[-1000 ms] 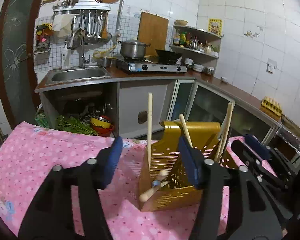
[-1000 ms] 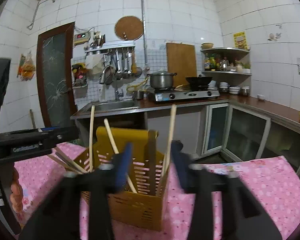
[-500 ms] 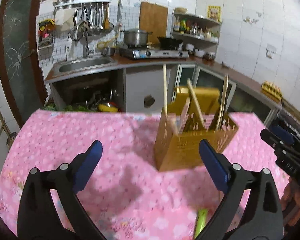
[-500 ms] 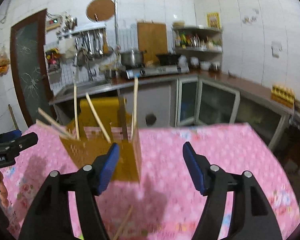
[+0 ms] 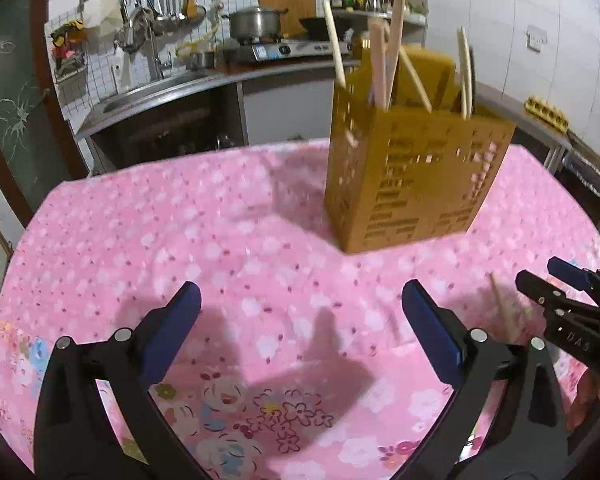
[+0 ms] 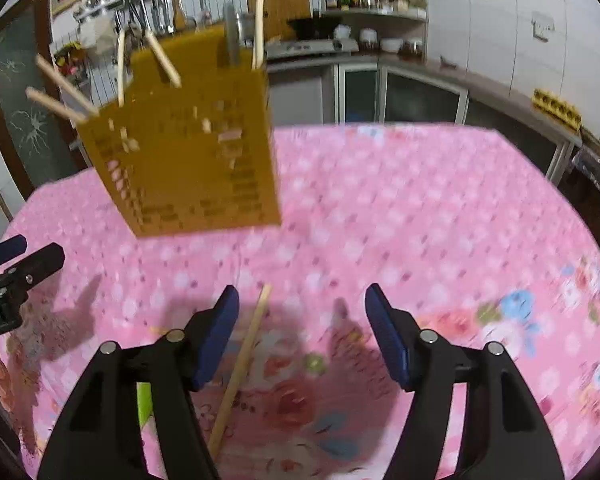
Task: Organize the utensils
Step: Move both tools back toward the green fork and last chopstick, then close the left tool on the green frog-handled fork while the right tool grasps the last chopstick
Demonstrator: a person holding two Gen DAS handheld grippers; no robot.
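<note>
Utensil holder [image 5: 412,176] upright at 12 o'clock on pink tablecloth [image 5: 228,240]. Left gripper [image 5: 300,320] spread wide, empty. Right gripper [image 6: 300,320] closing, jaws empty; loose chopstick [image 6: 240,364] at 7 o'clock.

Bright indoor light, motion blur, fisheye

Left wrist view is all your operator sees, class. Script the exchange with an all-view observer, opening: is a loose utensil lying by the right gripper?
Observer: Yes, a wooden chopstick lies flat between the right gripper and its closing jaws, untouched.
Operator: Anything beside it?
Observer: A green utensil, mostly hidden behind one finger.
Operator: And the holder?
Observer: Two sticks jut sideways from the yellow holder.
</note>
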